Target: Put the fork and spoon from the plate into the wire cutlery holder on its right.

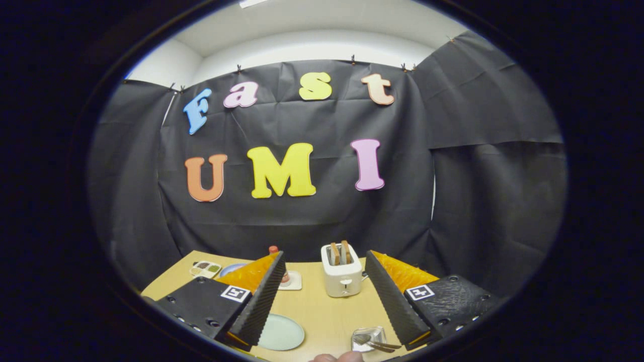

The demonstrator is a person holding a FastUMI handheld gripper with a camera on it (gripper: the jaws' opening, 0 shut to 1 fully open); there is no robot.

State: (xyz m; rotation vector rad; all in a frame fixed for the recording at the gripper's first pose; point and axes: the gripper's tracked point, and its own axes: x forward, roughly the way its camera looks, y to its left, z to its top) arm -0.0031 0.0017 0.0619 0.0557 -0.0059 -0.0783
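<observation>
While the tool [322, 296] hangs above the table [327, 311] with its fingers spread wide and nothing between them, the task looks finished or very nearly so. The plate [279, 332] lies near the left finger, partly hidden behind it, and the part that can be seen is bare: no cutlery rests on it. To the right of the plate, just beside the right finger, stands the holder [369, 338], pale and see-through, and from it metal handles [381, 345] stick out toward the right. These are judged to be the fork and spoon, though they are too small to tell one from the other, or to be sure that both are there. A fingertip [338, 357] of a person shows at the near edge of the table.

Farther off, between the fingers, a toaster [341, 276] stands with two slices [340, 252] upright in its slots. To the far left lie a small tray [205, 269] with divided sections, a blue dish [231, 269] partly hidden by the left finger, and a red-topped thing on a white coaster [292, 281], also partly hidden.

As for what is left, if both pieces are in the holder, nothing remains but to pull the tool clear; the hidden part of the plate is the only doubt.
</observation>
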